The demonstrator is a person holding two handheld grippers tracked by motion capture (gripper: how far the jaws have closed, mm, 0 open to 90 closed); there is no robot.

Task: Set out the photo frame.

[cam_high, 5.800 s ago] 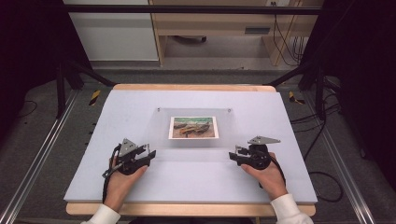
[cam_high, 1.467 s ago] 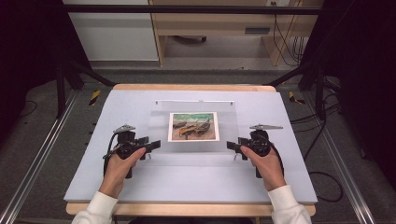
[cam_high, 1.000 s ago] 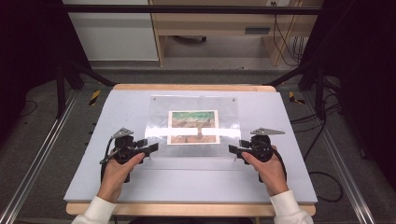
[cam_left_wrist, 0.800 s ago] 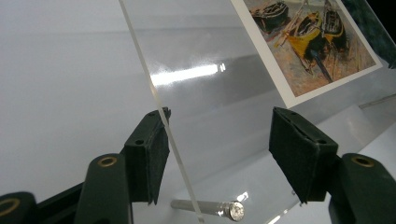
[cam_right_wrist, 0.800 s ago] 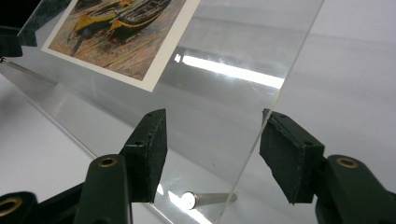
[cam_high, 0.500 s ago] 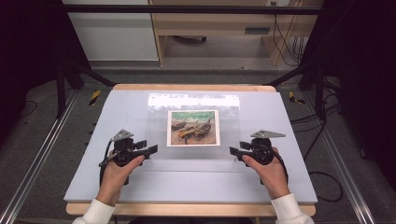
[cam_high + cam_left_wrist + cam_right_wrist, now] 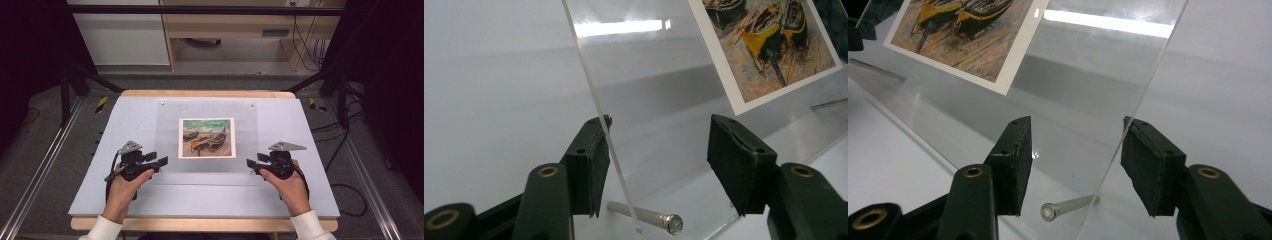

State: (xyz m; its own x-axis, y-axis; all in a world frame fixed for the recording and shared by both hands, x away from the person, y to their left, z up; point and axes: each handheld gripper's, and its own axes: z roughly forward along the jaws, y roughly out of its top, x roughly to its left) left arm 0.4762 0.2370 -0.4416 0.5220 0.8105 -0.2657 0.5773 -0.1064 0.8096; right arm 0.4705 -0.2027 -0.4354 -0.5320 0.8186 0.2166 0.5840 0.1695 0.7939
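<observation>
Item: clear acrylic sheet [image 7: 207, 135], raised at a slant above the pale grey table [image 7: 300, 200], its far edge highest with two small fixings at the top corners. A printed picture of boats [image 7: 207, 137] sits at its middle, seen through or on the panel; which face it lies against cannot be told.

Left gripper [image 7: 159, 162]: held in the person's left hand [image 7: 122, 187] at the sheet's near left edge. In the left gripper view the jaws stand apart with the sheet's edge [image 7: 599, 115] between them, close against the left pad [image 7: 591, 165]; the jaws have just been closing, and the far pad is clear of the sheet. A small metal pin [image 7: 646, 217] projects from the sheet's lower corner.

Right gripper [image 7: 251, 164]: held in the right hand [image 7: 290, 187] at the near right edge. Jaws likewise spread and just been closing, the sheet's edge [image 7: 1148, 85] passing near the right pad [image 7: 1143, 170], seemingly not clamped. A matching metal pin [image 7: 1068, 206] shows below.
</observation>
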